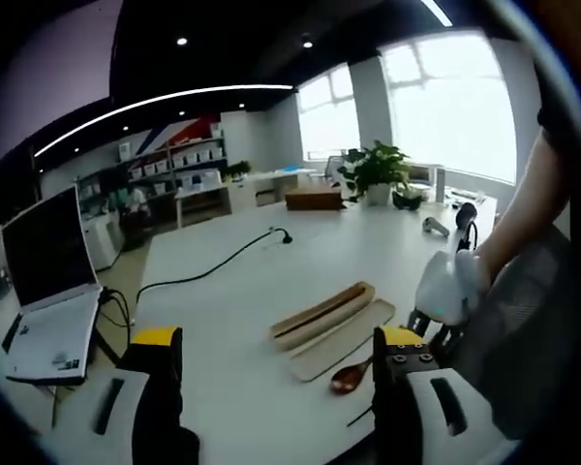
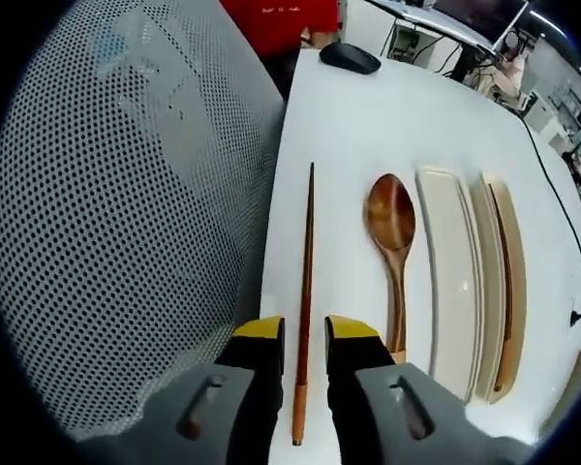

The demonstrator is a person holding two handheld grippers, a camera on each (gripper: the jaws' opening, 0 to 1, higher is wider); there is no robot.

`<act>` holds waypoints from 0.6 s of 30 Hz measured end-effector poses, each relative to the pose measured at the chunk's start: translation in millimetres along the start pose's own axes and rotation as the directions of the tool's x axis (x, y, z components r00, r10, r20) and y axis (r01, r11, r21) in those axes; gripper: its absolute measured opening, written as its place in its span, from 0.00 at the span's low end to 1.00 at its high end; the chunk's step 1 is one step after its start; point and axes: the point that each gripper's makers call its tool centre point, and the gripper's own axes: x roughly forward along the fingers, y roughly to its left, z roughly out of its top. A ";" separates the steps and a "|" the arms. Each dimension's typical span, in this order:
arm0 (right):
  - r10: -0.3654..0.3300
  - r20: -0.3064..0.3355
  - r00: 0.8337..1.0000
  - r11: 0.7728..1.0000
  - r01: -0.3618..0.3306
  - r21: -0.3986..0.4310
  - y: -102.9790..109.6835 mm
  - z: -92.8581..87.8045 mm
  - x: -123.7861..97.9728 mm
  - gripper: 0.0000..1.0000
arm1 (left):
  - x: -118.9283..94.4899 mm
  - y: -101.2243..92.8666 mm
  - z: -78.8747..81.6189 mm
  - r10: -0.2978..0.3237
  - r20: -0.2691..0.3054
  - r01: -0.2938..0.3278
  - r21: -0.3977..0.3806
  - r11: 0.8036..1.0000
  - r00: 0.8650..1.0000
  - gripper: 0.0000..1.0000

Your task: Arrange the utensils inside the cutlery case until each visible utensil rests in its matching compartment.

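Near the table (image 2: 349, 126) edge, the chopstick (image 2: 307, 281) lies between the jaws of our right gripper (image 2: 303, 339), which stand narrowly apart, not visibly clamping it. We judge a skewed pinch could roll it off the edge. Beside it lie the spoon (image 2: 392, 232) and the case (image 2: 470, 281), one chopstick already slotted. Our left gripper (image 1: 276, 354) hovers wide open, empty, tilted toward the case (image 1: 329, 320).

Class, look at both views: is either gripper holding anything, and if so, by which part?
The right gripper straddles the chopstick near its paler end; whether it grips cannot be told. The left gripper is open and holds nothing.
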 end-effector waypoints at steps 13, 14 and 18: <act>-0.011 0.039 0.999 0.999 0.009 0.047 -1.4 4.3 4.8 0.11 | -3.4 4.1 0.4 0.023 0.002 -0.023 -0.005 1.000 1.000 0.75; -0.010 0.037 0.999 0.999 0.008 0.045 -1.4 4.0 4.8 0.11 | -3.2 4.0 -0.2 0.024 -0.003 -0.024 0.002 1.000 1.000 0.75; -0.010 0.014 1.000 0.999 0.009 0.039 -0.7 4.5 4.0 0.11 | -3.6 3.1 -0.1 0.025 -0.005 -0.025 0.020 0.999 1.000 0.75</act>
